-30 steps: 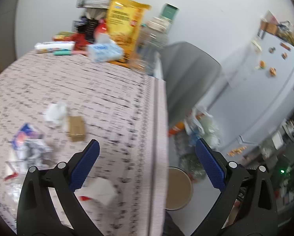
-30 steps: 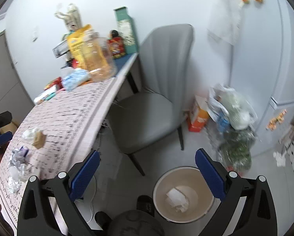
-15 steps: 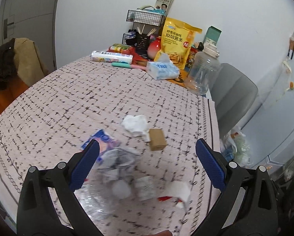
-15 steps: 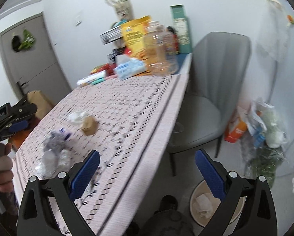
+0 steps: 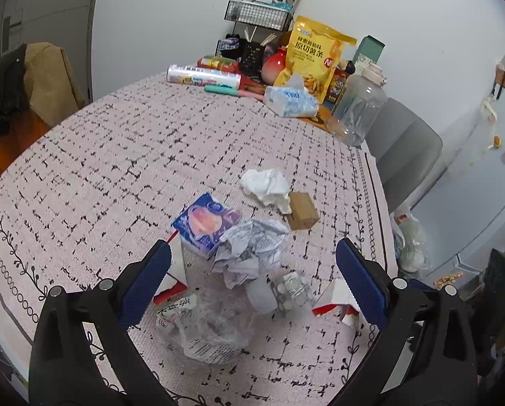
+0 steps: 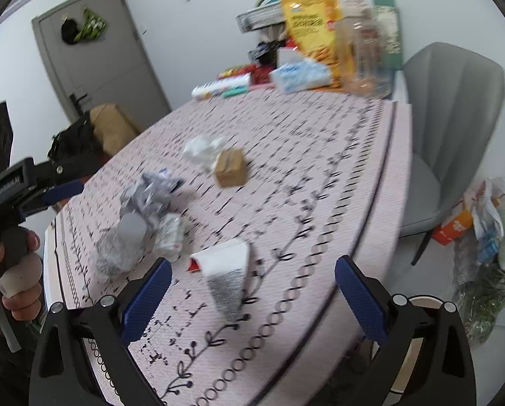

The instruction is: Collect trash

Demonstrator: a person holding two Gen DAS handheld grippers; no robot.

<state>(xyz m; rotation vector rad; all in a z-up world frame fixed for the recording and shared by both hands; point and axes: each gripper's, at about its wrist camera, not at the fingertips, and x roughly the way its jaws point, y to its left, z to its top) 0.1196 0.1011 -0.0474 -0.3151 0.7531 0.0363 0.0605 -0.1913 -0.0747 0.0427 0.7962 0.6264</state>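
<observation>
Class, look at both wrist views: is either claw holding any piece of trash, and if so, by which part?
Nothing is held. The left claw and right claw are both open and empty above the pink patterned tablecloth.

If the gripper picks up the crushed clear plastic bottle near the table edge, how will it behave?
The crushed clear bottle looks empty and flattened, so it is probably very light. Its thin creased walls would likely give and crackle under the jaws rather than stay stiff. The glossy film may be slippery, and being flattened it seems unlikely to roll on the tablecloth.
</observation>
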